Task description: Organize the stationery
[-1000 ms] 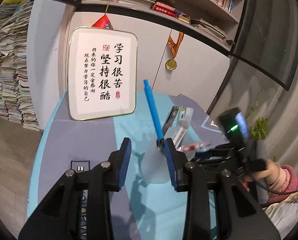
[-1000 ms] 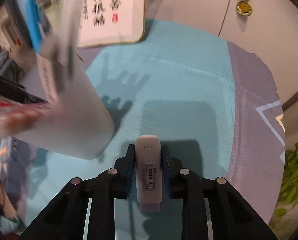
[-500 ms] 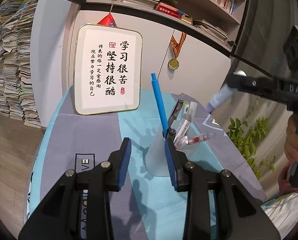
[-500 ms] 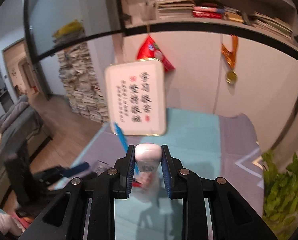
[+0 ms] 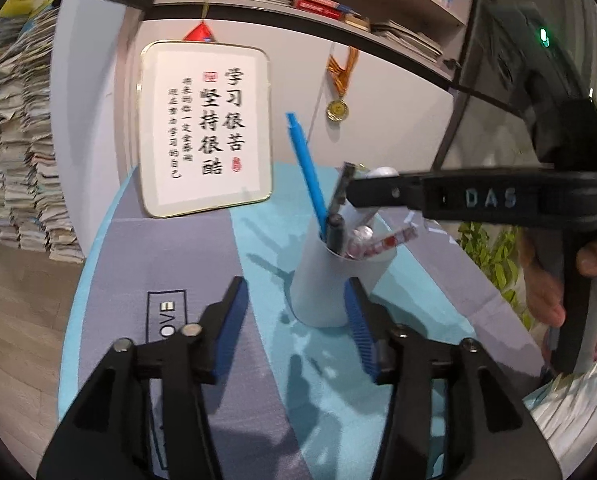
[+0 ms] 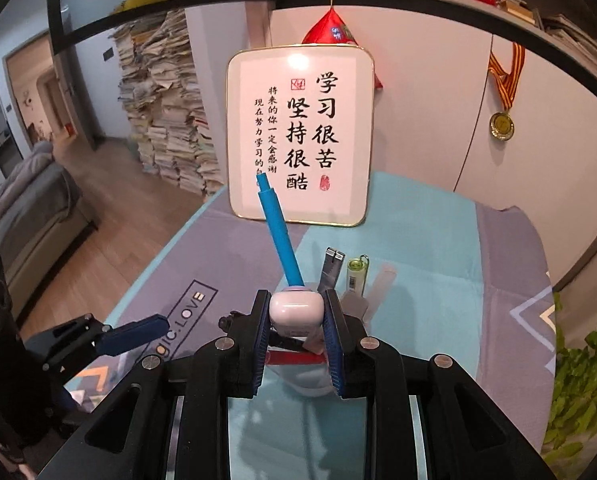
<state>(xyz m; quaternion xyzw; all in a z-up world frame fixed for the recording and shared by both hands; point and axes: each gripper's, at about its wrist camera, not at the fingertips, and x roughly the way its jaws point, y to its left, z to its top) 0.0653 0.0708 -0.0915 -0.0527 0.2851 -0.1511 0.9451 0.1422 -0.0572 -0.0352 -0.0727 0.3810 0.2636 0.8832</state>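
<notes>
**Both grippers right now**

Left black gripper with blue ribbed pads (image 5: 294,320) has just been opening its jaws, nothing pinched between them. Right black gripper with blue pads (image 6: 296,320) is clamped on a small white rounded plastic thing (image 6: 296,307), a bare hand (image 5: 546,280) on its handle.

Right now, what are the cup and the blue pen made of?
Cup: probably matte, frosted plastic; its pale wall looks dull and slightly see-through, without glare. Blue pen: likely smooth plastic, evenly coloured with a soft sheen.

Your table (image 5: 170,256), draped in a teal-and-grey cloth, carries a white pen holder (image 5: 330,280) and, behind it, a framed calligraphy board (image 5: 206,128) standing upright.
</notes>
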